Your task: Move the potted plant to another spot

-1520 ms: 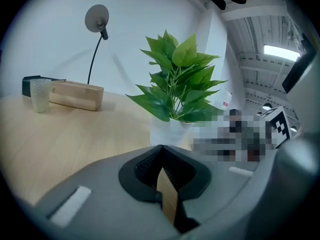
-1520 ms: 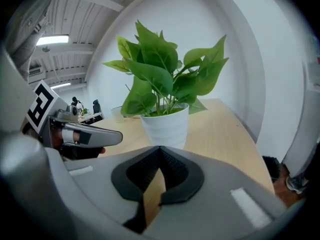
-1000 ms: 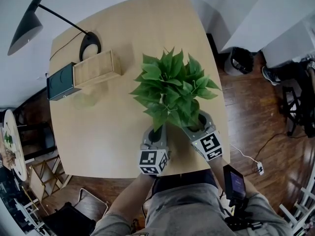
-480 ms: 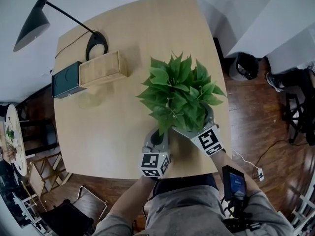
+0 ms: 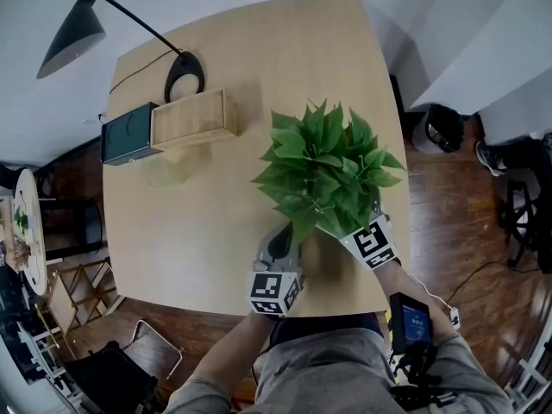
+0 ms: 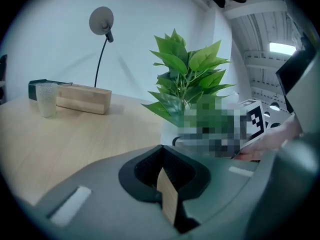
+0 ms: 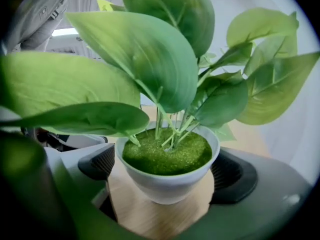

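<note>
The potted plant (image 5: 326,169) stands on the near right part of the light wooden table (image 5: 198,240). From above, its broad glossy leaves hide the pot. Only the right gripper view shows this pot (image 7: 167,184): round, smooth and white, filled with grainy green moss. The right gripper (image 7: 165,170) has just been opening its jaws. They stand wide apart with the pot between them, and a gap shows at the ribbed black right pad. The left gripper (image 6: 166,173), of grey plastic, has its jaws pressed together, empty, just left of the plant. Its view also shows a frosted glass (image 6: 46,99) beside a rectangular wooden box (image 6: 82,98), and a black lamp (image 6: 101,20) behind.
</note>
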A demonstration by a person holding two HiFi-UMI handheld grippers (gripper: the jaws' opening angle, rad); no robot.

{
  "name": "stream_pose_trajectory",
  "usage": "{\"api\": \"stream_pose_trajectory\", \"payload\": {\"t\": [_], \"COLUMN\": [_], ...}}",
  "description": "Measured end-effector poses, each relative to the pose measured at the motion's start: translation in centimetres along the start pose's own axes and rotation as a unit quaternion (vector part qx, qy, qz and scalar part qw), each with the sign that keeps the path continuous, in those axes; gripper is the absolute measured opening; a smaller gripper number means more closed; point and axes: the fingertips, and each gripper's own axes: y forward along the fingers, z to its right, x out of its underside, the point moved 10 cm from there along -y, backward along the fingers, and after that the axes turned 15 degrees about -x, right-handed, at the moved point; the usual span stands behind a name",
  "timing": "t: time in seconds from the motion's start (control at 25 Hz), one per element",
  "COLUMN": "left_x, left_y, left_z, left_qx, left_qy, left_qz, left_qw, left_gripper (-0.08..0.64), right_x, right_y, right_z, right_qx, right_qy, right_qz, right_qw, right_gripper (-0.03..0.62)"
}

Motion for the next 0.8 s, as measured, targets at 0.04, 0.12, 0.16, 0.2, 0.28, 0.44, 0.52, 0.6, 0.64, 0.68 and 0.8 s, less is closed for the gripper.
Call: {"api": "stream_pose_trajectory", "payload": {"t": [0.04, 0.12, 0.16, 0.2, 0.28, 0.44, 0.52, 0.6, 0.64, 0.68, 0.8], "left_x": [0.01, -0.06, -0.09, -0.11, -0.18, -0.34, -0.4, -0.41, -0.39, -0.37, -0.4], "left_y": [0.0, 0.09, 0.13, 0.14, 0.14, 0.22, 0.24, 0.17, 0.09, -0.01, -0.24], "left_z": [-0.04, -0.08, -0.06, -0.04, -0.03, -0.02, -0.02, -0.02, 0.02, 0.1, 0.44], "left_qx": [-0.001, -0.002, -0.002, -0.002, -0.002, -0.003, -0.004, -0.004, -0.004, -0.005, -0.005], "left_qy": [0.0, 0.0, 0.0, 0.001, 0.002, 0.003, 0.004, 0.005, 0.005, 0.006, 0.007], "left_qz": [0.001, 0.002, 0.002, 0.002, 0.003, 0.004, 0.005, 0.007, 0.008, 0.01, 0.015], "left_qw": [1.0, 1.0, 1.0, 1.0, 1.0, 1.0, 1.0, 1.0, 0.9999, 0.9999, 0.9999], "left_gripper": [0.002, 0.002, 0.002, 0.002, 0.002, 0.002, 0.002, 0.002, 0.002, 0.002, 0.002], "right_x": [0.0, -0.03, -0.02, 0.01, 0.08, 0.13, 0.12, 0.11, 0.1, 0.1, 0.1], "right_y": [0.01, -0.06, -0.12, -0.17, -0.17, -0.12, -0.16, -0.29, -0.41, -0.55, -0.91], "right_z": [0.13, 0.41, 0.5, 0.53, 0.52, 0.51, 0.52, 0.5, 0.47, 0.43, 0.28], "right_qx": [0.004, 0.015, 0.02, 0.022, 0.022, 0.022, 0.022, 0.024, 0.024, 0.025, 0.023], "right_qy": [0.004, 0.008, 0.008, 0.007, 0.006, 0.005, 0.005, 0.006, 0.006, 0.007, 0.004], "right_qz": [0.004, 0.011, 0.014, 0.016, 0.02, 0.023, 0.025, 0.027, 0.029, 0.031, 0.032], "right_qw": [1.0, 1.0, 1.0, 1.0, 1.0, 0.999, 0.999, 0.999, 0.999, 0.999, 0.999], "right_gripper": [0.588, 0.568, 0.542, 0.537, 0.534, 0.529, 0.528, 0.528, 0.528, 0.528, 0.528]}}
